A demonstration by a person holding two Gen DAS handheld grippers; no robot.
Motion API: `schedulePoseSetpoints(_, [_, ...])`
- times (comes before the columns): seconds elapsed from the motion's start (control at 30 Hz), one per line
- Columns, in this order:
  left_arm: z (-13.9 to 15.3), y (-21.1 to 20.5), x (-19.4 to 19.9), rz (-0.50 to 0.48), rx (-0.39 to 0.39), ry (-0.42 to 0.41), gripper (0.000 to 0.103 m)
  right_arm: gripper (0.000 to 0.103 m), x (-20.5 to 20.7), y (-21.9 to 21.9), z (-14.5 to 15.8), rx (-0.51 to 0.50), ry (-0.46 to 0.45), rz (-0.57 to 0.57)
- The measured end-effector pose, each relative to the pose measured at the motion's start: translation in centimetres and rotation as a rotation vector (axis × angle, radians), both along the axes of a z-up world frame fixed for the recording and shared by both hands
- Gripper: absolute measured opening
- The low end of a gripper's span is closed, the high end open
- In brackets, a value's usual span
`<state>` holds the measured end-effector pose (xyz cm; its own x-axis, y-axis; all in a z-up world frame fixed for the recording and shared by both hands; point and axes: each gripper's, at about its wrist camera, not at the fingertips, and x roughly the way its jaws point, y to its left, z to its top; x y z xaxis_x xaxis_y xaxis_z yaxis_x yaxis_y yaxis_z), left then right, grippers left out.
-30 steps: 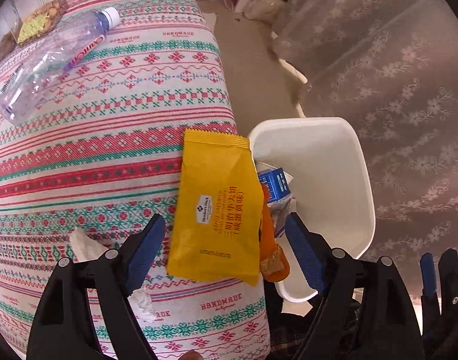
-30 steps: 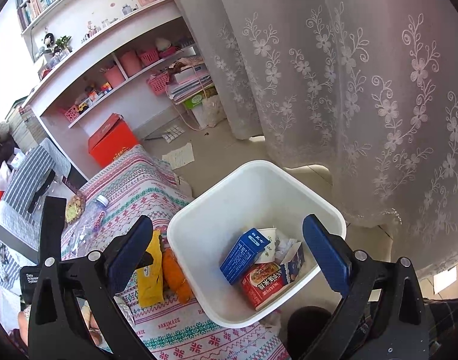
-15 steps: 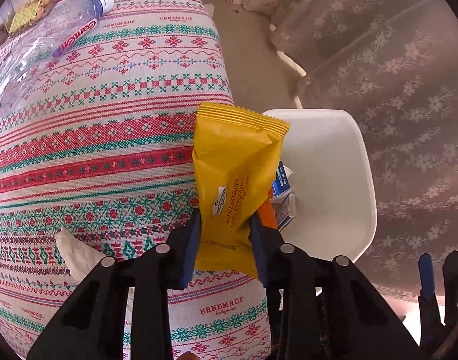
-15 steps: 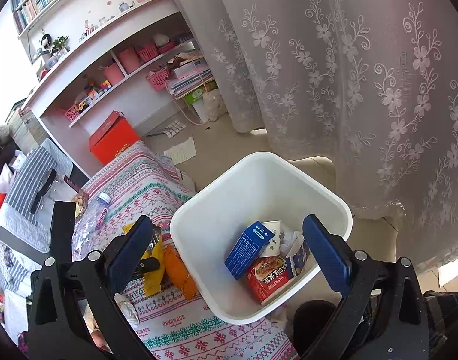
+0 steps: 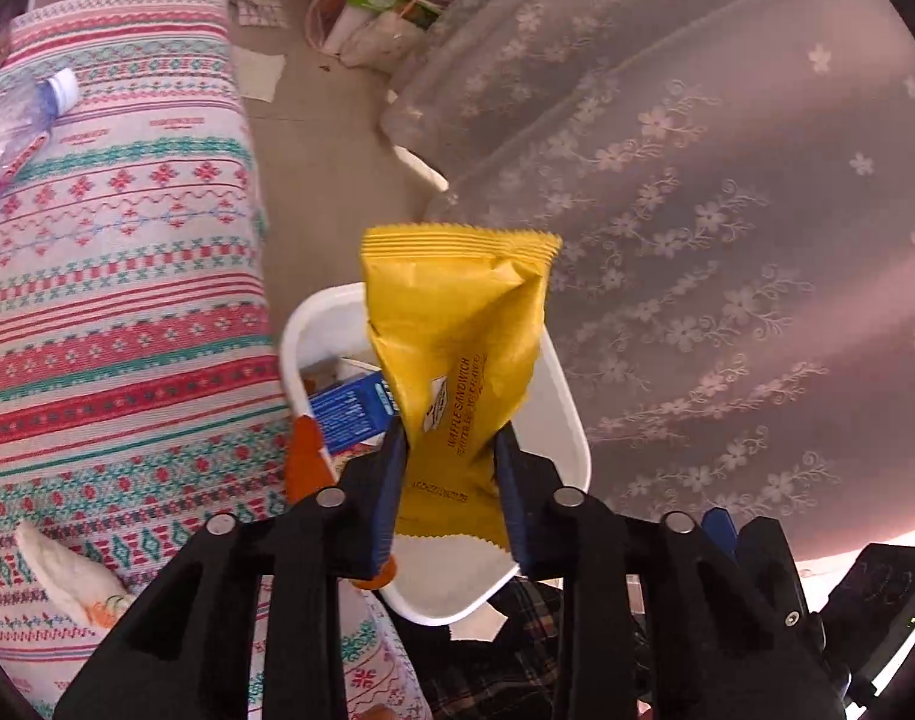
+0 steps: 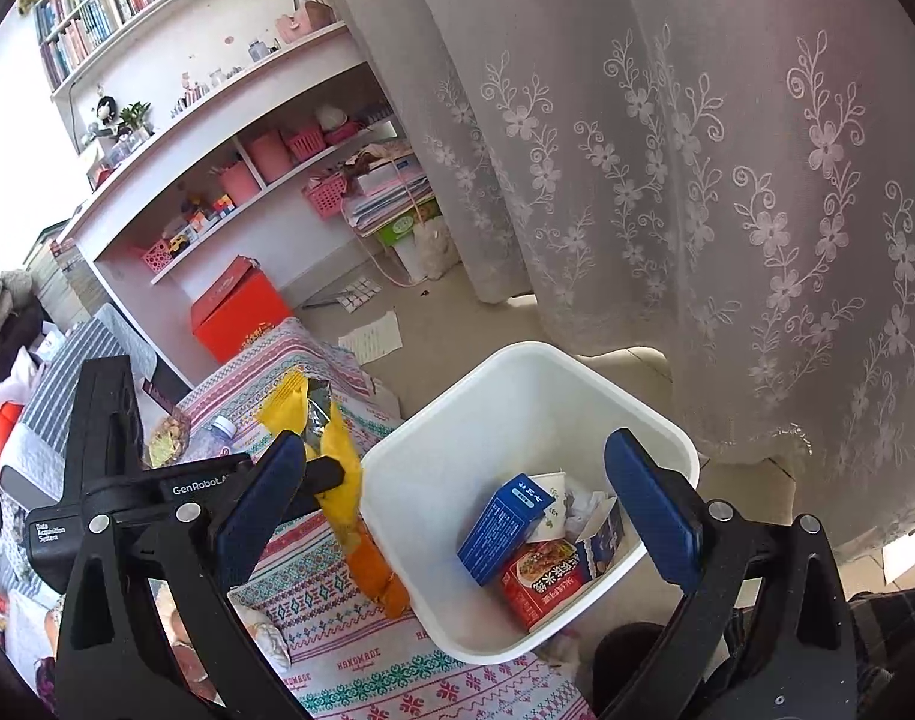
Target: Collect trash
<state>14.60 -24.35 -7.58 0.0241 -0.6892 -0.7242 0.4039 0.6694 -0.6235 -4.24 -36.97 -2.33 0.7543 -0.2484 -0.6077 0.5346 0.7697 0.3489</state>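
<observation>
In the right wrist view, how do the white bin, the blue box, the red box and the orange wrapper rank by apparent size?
1. white bin
2. red box and blue box: look alike, both partly hidden, so unranked
3. orange wrapper

Left claw (image 5: pixel 451 480): black plastic scissor-style arms, dark blue rubbery pads on the fingers (image 5: pixel 387 495), round silver rivets at the pivots. Right claw (image 6: pixel 454 501): same build, black arms, blue textured pads, silver rivets on both sides. In the right wrist view the left unit's black housing shows white print, "GenRobot" and "Data Acquisition System". One small silver screw on the black body at near right in the left wrist view. Dark plaid fabric near the bottom edge.
</observation>
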Motion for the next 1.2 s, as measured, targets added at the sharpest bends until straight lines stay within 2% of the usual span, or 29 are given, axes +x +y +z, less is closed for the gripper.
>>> schedulePoseSetpoints(0.07, [-0.5, -0.8, 0.0, -0.018, -0.009, 0.019, 0.056, 0.096, 0.0, 0.0, 0.0, 0.002, 0.006, 0.002])
schedulePoseSetpoints(0.23, [-0.8, 0.5, 0.4, 0.038, 0.015, 0.04, 0.056, 0.096, 0.3, 0.2, 0.1, 0.014, 0.004, 0.01])
schedulePoseSetpoints(0.33, [-0.5, 2.9, 1.1, 0.085, -0.022, 0.061, 0.056, 0.096, 0.3, 0.4, 0.2, 0.021, -0.002, 0.015])
schedulePoseSetpoints(0.4, [-0.2, 3.8, 1.4, 0.12, -0.012, 0.063, 0.065, 0.096, 0.3, 0.6, 0.2, 0.02, -0.001, 0.02])
schedulePoseSetpoints(0.43, [-0.1, 4.0, 1.4, 0.133, 0.031, 0.052, 0.065, 0.096, 0.3, 0.6, 0.2, 0.018, 0.0, 0.019])
schedulePoseSetpoints(0.5, [-0.1, 3.7, 0.9, 0.133, 0.192, -0.023, 0.065, 0.096, 0.3, 0.4, 0.2, 0.018, 0.0, 0.011])
schedulePoseSetpoints(0.53, [-0.4, 3.6, 0.6, 0.115, 0.232, -0.037, 0.065, 0.096, 0.3, 0.3, 0.2, 0.02, -0.001, 0.008])
schedulePoseSetpoints(0.63, [-1.7, 2.8, -0.1, 0.079, 0.249, 0.018, 0.065, 0.096, 0.1, 0.3, 0.3, 0.016, -0.006, 0.01])
schedulePoseSetpoints(0.77, [-3.1, 1.1, -0.7, 0.069, 0.351, -0.021, 0.064, 0.096, 0.2, 0.3, 0.2, 0.005, -0.001, 0.015])
schedulePoseSetpoints(0.83, [-4.1, 0.8, -0.5, 0.078, 0.372, -0.008, 0.054, 0.096, 0.2, 0.2, 0.1, 0.008, 0.003, 0.012])
schedulePoseSetpoints(0.9, [-5.1, 0.4, -0.4, 0.077, 0.383, 0.013, 0.036, 0.096, 0.3, 0.3, 0.0, 0.008, 0.009, 0.018])
schedulePoseSetpoints(0.97, [-5.8, 0.3, -0.3, 0.067, 0.379, 0.036, 0.027, 0.096, 0.3, 0.4, -0.2, 0.012, 0.013, 0.02])
schedulePoseSetpoints(1.1, [-5.6, 0.2, 0.1, 0.074, 0.35, 0.036, 0.017, 0.096, 0.2, 0.5, -0.1, 0.012, 0.006, 0.016])
schedulePoseSetpoints(1.13, [-5.2, 0.4, 0.2, 0.077, 0.324, 0.033, 0.013, 0.096, 0.1, 0.4, -0.1, 0.012, 0.002, 0.016])
schedulePoseSetpoints(1.2, [-4.3, 0.6, 0.3, 0.073, 0.245, 0.028, 0.012, 0.096, 0.1, 0.4, 0.1, 0.01, -0.006, 0.016])
